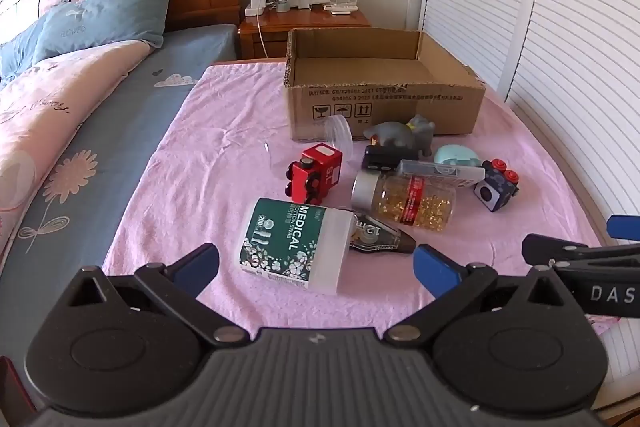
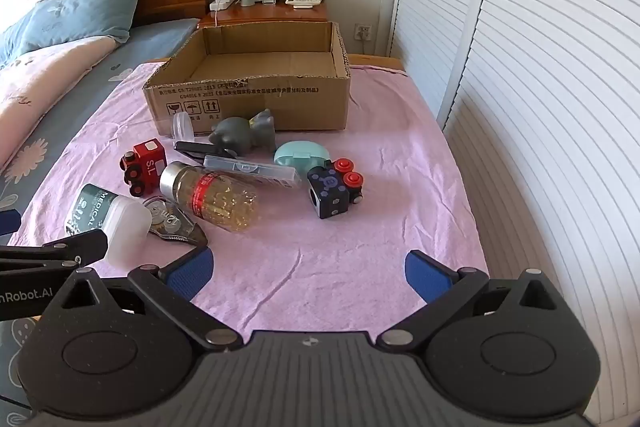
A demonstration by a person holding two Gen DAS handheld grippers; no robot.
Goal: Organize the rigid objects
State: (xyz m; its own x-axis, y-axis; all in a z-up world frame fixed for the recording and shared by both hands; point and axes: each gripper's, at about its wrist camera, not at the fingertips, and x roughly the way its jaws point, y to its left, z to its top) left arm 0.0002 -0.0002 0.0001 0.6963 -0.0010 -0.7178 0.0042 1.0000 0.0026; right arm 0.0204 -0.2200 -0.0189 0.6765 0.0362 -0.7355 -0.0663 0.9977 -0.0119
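An open cardboard box (image 1: 384, 103) (image 2: 248, 103) stands at the back of the pink cloth. In front of it lie a green cotton swab tub (image 1: 290, 247) (image 2: 106, 217), a bottle of gold capsules (image 1: 404, 201) (image 2: 212, 197), a correction tape (image 1: 380, 237) (image 2: 176, 225), a red toy train (image 1: 314, 173) (image 2: 144, 167), a grey figurine (image 1: 404, 137) (image 2: 244, 133), a teal case (image 1: 456, 155) (image 2: 300, 155), a clear flat box (image 1: 440, 173) (image 2: 248, 169) and a dark toy cube (image 1: 496, 187) (image 2: 336, 189). My left gripper (image 1: 316, 267) is open just before the tub. My right gripper (image 2: 306, 273) is open over bare cloth.
The bed with blue pillows (image 1: 100, 15) lies to the left. A wooden nightstand (image 1: 304, 23) with a fan and chargers stands behind the box. White louvered doors (image 2: 540, 87) run along the right. A clear round lid (image 1: 340, 135) leans by the box.
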